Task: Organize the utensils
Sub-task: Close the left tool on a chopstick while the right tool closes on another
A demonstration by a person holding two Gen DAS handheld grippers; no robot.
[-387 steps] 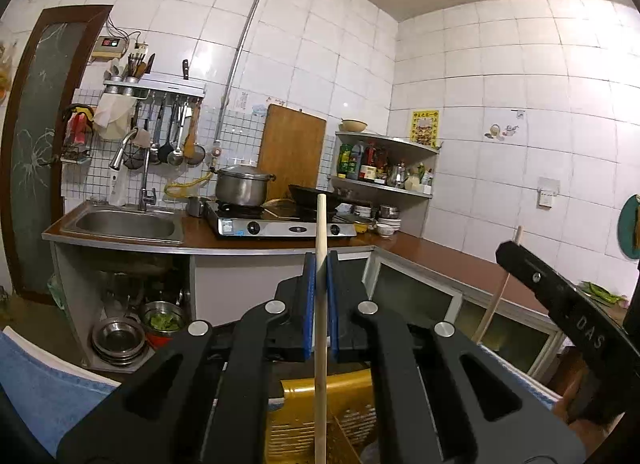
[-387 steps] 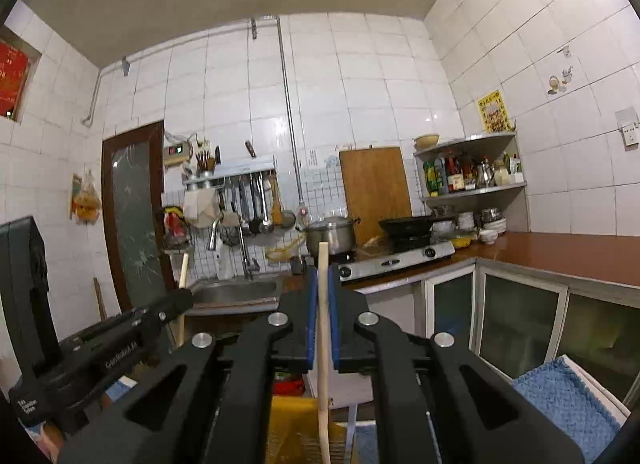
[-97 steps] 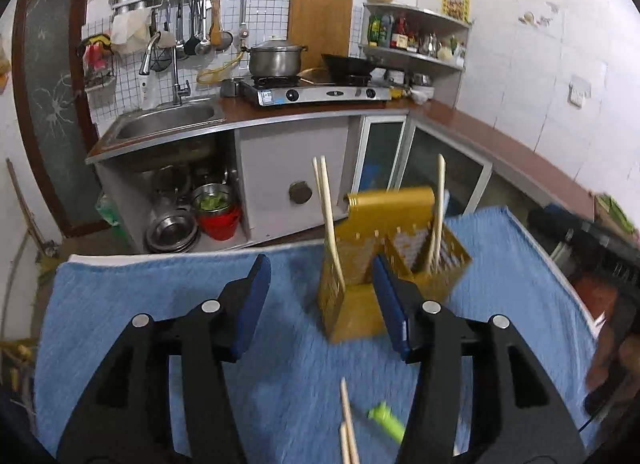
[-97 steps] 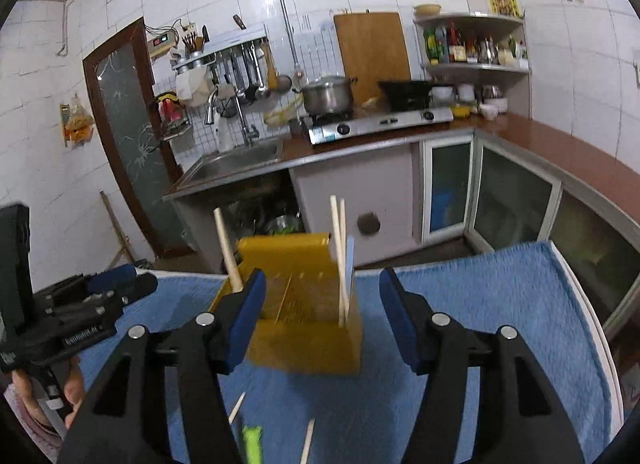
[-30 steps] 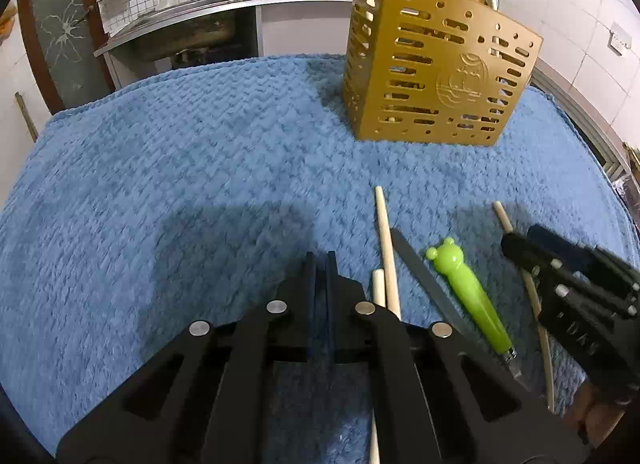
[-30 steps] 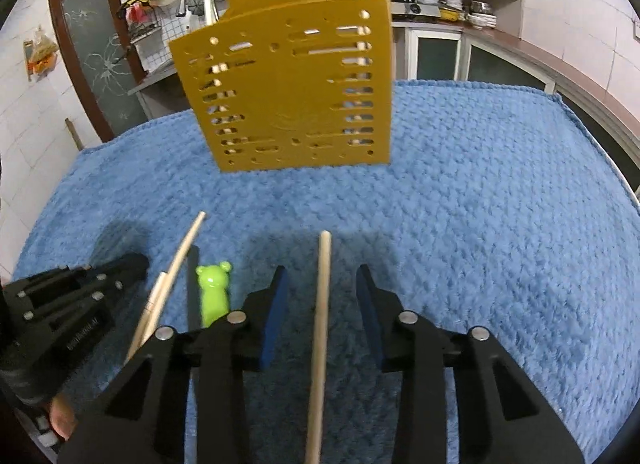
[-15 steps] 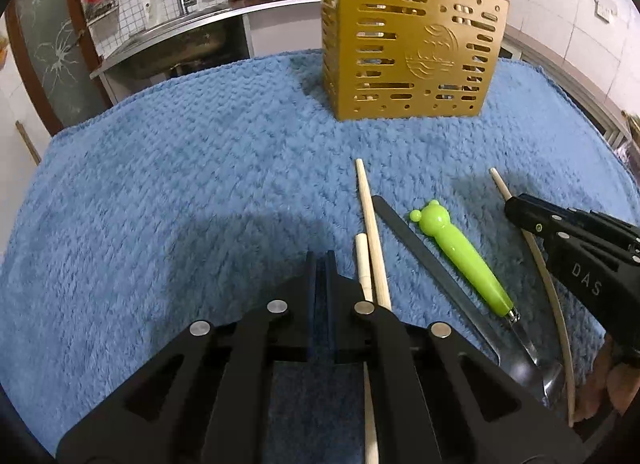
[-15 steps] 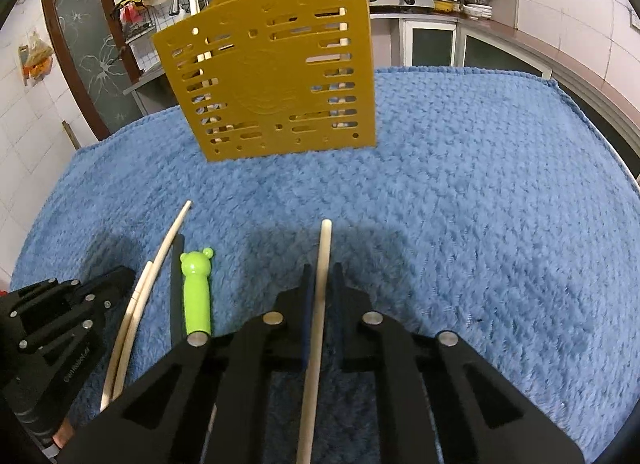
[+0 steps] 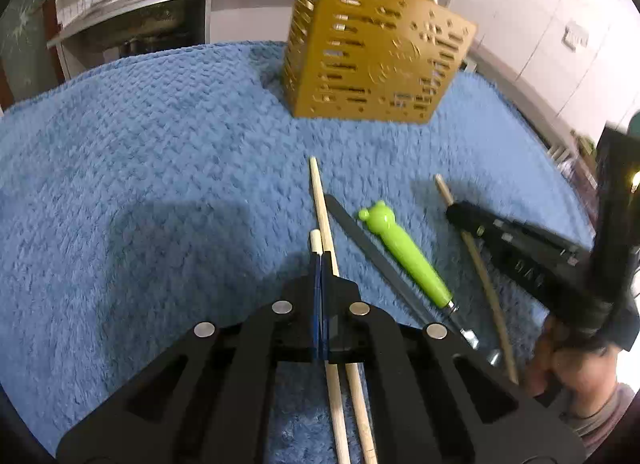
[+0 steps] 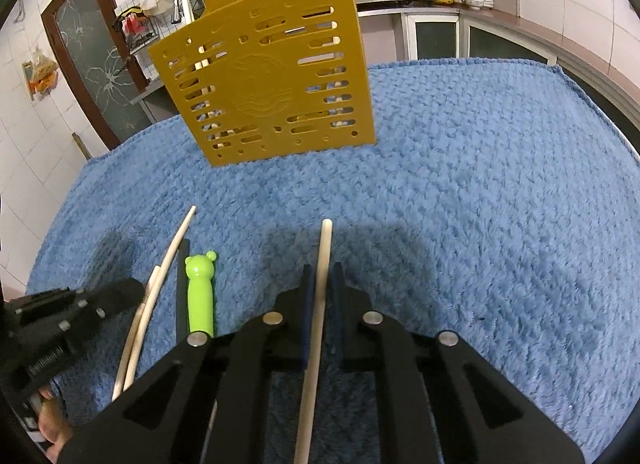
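Right gripper (image 10: 320, 276) pinching a pale chopstick (image 10: 323, 252) over blue towel (image 10: 480, 204); yellow slotted caddy (image 10: 272, 84) upright beyond. Green bear-handled utensil (image 10: 200, 296) and two chopsticks (image 10: 160, 284) lie left, beside the left gripper (image 10: 80, 312).

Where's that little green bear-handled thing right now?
The green bear-handled utensil lies on the blue towel, between a dark flat strip and the chopstick in the right gripper.

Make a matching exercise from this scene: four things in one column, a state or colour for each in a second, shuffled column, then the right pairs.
Things:
1. right tool
2. utensil holder
3. bear-topped handle
4. towel

States or colours:
A. bright green, lying flat
B. blue, spread under everything
C. shut on a chopstick
D. yellow, standing upright with chopsticks inside

Pairs: 1-C, 2-D, 3-A, 4-B
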